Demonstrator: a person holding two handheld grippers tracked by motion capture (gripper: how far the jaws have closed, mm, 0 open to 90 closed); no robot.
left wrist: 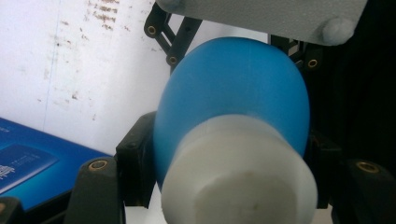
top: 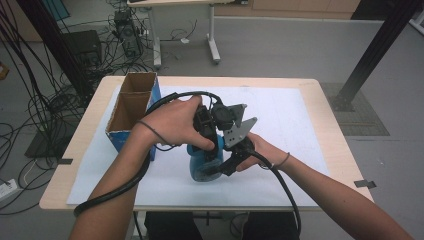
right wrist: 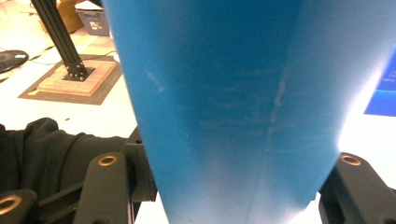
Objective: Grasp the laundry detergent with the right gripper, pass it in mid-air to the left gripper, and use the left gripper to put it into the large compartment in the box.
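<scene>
Both grippers clamp one blue bottle (top: 202,162) near the table's centre: the left gripper (top: 212,150) from its far side, the right gripper (top: 226,167) from its right.

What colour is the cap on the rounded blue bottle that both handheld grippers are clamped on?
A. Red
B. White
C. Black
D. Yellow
B. In the left gripper view, the rounded blue bottle ends in a white cylindrical cap, seated between the black jaws of the left gripper; the right gripper clamps the bottle's blue body.
</scene>
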